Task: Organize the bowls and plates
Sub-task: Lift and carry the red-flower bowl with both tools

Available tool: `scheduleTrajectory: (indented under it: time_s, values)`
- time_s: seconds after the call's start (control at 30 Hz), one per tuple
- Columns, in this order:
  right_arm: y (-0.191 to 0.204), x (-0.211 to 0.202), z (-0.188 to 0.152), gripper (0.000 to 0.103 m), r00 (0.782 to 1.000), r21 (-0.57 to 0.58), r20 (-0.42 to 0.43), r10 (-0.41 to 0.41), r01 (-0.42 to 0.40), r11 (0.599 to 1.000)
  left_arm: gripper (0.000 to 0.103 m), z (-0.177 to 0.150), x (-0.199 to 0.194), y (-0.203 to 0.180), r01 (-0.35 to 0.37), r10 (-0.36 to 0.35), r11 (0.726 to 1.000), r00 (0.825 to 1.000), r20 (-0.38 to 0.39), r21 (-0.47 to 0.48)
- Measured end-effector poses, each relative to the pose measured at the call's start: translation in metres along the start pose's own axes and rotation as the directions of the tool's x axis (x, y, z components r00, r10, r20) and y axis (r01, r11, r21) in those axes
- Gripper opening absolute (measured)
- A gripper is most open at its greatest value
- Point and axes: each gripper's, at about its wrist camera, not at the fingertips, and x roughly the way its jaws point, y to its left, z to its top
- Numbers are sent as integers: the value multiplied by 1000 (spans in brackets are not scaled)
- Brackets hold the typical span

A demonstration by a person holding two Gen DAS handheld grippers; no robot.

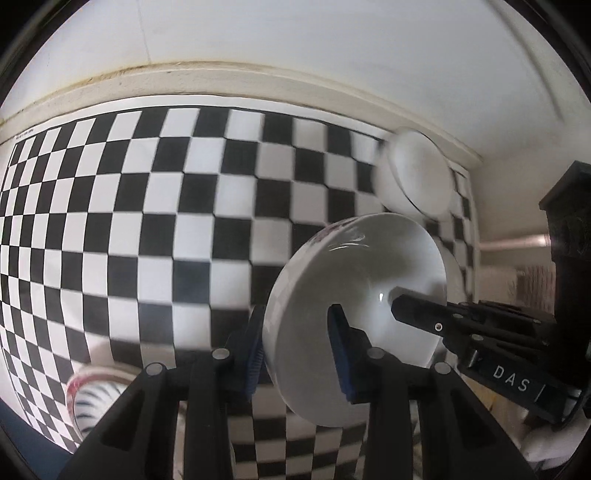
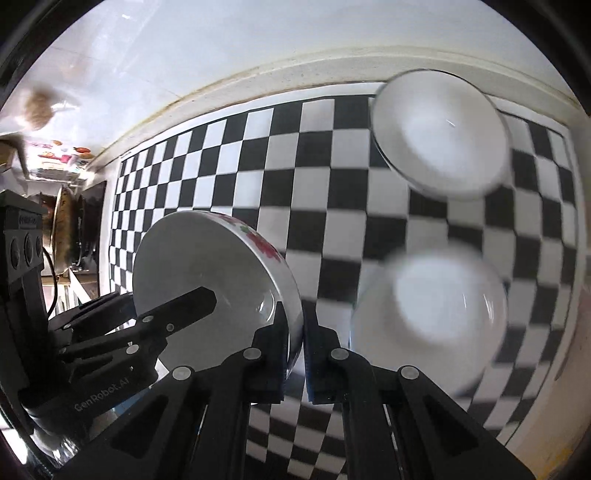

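**Both Grippers Clamped on One Floral Bowl Above the Checkered Mat**

Black gripper linkages fill the bottom of each wrist view, yours to account for on both sides.

Surface and room: you are working over a black-and-white checkered mat [image 1: 147,229] laid on a pale counter. A cream raised edge [image 1: 221,79] borders the mat at the back, with a plain white wall [image 1: 295,33] above it. In the right wrist view, dark cookware and shelf clutter [image 2: 70,218] sit beyond the mat's left end; detail there is too blurred to identify.

Grippers: your left gripper [image 1: 295,347] is narrowly closed, its blue pads pinching the rim of the floral bowl [image 1: 354,314], one pad inside and one outside. Your right gripper [image 2: 295,354] is clenched on the opposite rim of the same bowl, jaws nearly touching with the wall between them. Each view shows the other gripper's finger reaching into the bowl.

Task items: the floral bowl is tilted on edge, clear of the mat, white inside with a red and green flower pattern on the outer wall. Two plain white bowls rest on the mat to the right, a far white bowl [image 2: 443,136] and a near white bowl [image 2: 432,317], both motion-blurred. A striped bowl with a red rim [image 1: 92,398] sits at the mat's lower left edge in the left wrist view.
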Motion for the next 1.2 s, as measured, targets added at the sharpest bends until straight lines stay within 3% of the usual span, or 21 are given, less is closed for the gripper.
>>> scheduleTrajectory:
  time_s: [0.2, 0.23, 0.53, 0.7, 0.9, 1.2]
  values:
    - [-1, -11, -71, 8, 999, 22, 22, -25, 24, 999, 30, -46, 4, -26, 11, -7, 996, 999, -47, 87]
    - [-17, -20, -83, 8, 999, 25, 19, -29, 29, 999, 30, -54, 8, -30, 14, -8, 995, 998, -58, 97]
    - [-56, 22, -152, 9, 998, 116, -53, -32, 38, 992, 30, -97, 65, -48, -14, 50, 982, 981, -189, 187]
    - [-62, 49, -173, 8, 996, 143, -90, -24, 37, 989, 30, -110, 90, -46, -33, 86, 978, 964, -251, 207]
    - [-62, 66, -188, 9, 993, 144, -110, -32, 47, 988, 30, -121, 106, -45, -56, 117, 974, 955, -273, 221]
    - [-53, 73, -179, 9, 992, 143, -123, -35, 53, 988, 30, -123, 116, -52, -63, 126, 974, 950, -286, 217]
